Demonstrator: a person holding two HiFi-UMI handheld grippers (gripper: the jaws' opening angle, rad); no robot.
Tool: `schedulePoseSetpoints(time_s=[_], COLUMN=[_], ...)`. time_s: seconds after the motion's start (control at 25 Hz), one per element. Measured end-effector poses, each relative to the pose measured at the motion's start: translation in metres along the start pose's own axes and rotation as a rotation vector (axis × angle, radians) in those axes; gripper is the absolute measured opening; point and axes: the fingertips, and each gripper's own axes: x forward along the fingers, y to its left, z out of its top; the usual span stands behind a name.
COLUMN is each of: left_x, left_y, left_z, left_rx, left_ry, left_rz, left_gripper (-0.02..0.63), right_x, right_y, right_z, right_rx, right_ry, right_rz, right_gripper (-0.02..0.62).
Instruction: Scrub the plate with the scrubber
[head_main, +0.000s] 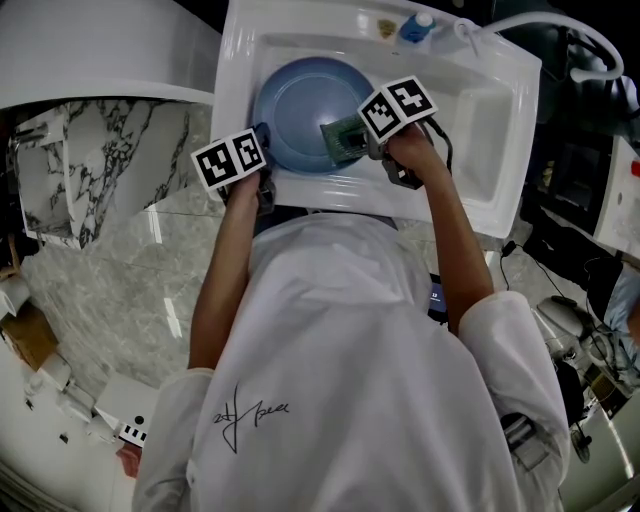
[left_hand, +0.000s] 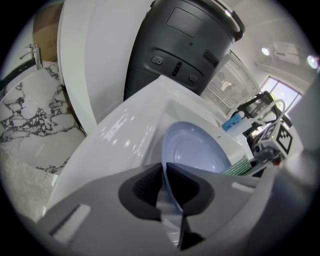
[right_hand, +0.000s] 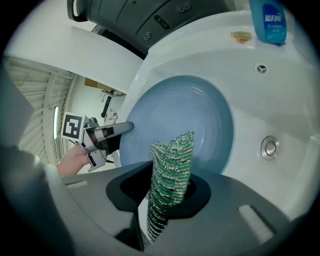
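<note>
Plate (head_main: 305, 110): tilted in sink (head_main: 480, 100); likely stiff, slick, breakable; best held by rim.
Left gripper (left_hand: 165, 187): clamped on plate rim.
Right gripper (right_hand: 167, 200): clamped on scrubber (right_hand: 172, 160); looks soft, springy; at plate face.

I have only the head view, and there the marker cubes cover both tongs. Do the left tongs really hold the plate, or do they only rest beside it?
Observer: They hold it. In the left gripper view the left tongs are closed on the rim of the blue plate.
Operator: And the right tongs, how is the scrubber held?
Observer: The right tongs clamp the green scrubber by its lower part, and its free end stands up in front of the plate.
Operator: Is the drain free?
Observer: Yes. The right gripper view shows a round metal drain in the white sink, beside the plate and uncovered.
</note>
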Motion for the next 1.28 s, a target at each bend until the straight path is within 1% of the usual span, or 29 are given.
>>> schedulePoseSetpoints(time_s=[0.4,1.08,1.28], left_x=[0.000,0.000,0.000], left_y=[-0.001,0.001,0.000], left_z=[0.000,0.000,0.000], left_rx=[-0.002,0.004,0.002], left_ry=[-0.004,-0.005,-0.004], left_rz=[-0.003,0.002,0.001], left_gripper=[0.084,0.083,0.081], right_x=[0.015,0.041,0.050], right_y=[0.016,0.038,0.044], right_z=[0.005,0.018,0.022], right_rx=[0.018,-0.027,-0.036], right_ry=[-0.003,0.052,0.071], right_rz=[0.048,0.055,0.069], right_gripper=[0.063,0.063,0.063])
